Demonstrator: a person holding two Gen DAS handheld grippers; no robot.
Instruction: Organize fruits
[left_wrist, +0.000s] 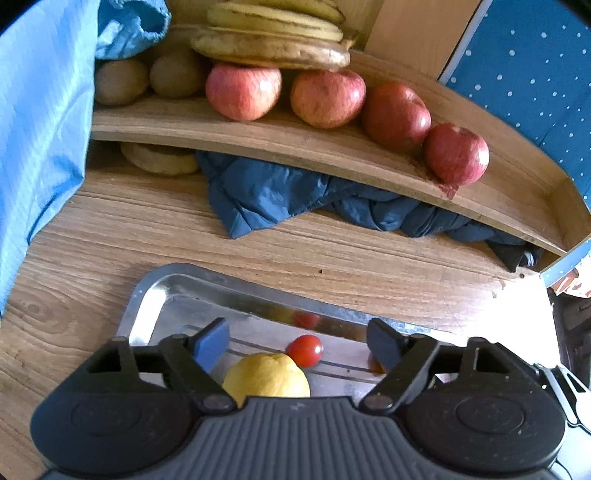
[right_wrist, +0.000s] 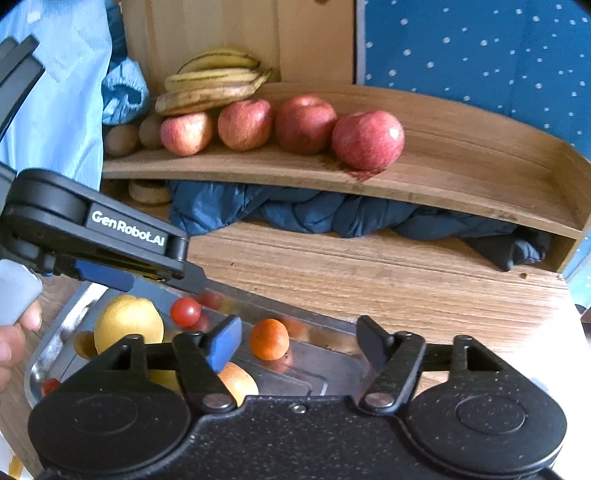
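A steel tray (left_wrist: 147, 295) on the wooden table holds a yellow lemon (left_wrist: 266, 376) and a cherry tomato (left_wrist: 304, 350). My left gripper (left_wrist: 295, 345) is open above them, the lemon between its jaws near the base. In the right wrist view the tray (right_wrist: 48, 354) also holds the lemon (right_wrist: 127, 321), a cherry tomato (right_wrist: 185, 311), a small orange (right_wrist: 269, 339) and a yellowish fruit (right_wrist: 238, 380). My right gripper (right_wrist: 295, 343) is open and empty over the tray, the orange between its fingers. The left gripper (right_wrist: 147, 273) shows there from the side.
A curved wooden shelf (right_wrist: 461, 173) behind the tray carries several red apples (right_wrist: 367, 139), bananas (right_wrist: 214, 81) and kiwis (right_wrist: 122, 138). A dark blue quilted cloth (right_wrist: 295, 214) lies under the shelf. Light blue fabric (left_wrist: 37, 129) hangs at the left.
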